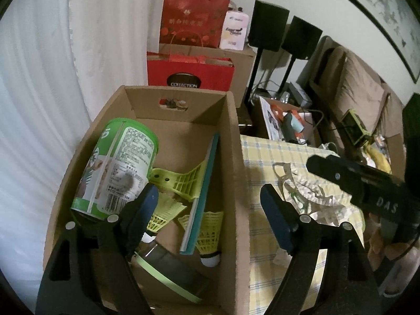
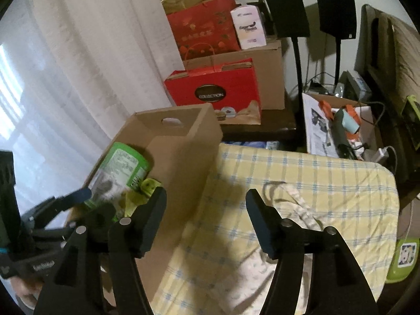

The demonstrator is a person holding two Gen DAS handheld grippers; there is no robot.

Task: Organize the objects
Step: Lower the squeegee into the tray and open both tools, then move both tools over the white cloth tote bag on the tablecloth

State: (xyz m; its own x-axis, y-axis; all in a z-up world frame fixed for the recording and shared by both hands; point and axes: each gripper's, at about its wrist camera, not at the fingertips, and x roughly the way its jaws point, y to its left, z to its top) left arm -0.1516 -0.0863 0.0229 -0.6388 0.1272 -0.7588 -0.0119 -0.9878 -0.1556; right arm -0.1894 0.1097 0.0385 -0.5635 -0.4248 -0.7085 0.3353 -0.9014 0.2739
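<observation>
Your left gripper (image 1: 210, 204), jaws apart and empty, hovers over the box (image 1: 233, 157); the can (image 1: 118, 162) lies tilted, left of it.

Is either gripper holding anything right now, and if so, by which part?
Nothing is held. The left gripper and right gripper both stand open and empty.

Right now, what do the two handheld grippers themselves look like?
Both are black plastic. The left gripper has dark blue pads on its fingers and round silver pivot pins. The right gripper has the same build, and its body carries white lettering "DAS" in the left wrist view. No sleeves or cables are clearly visible.
</observation>
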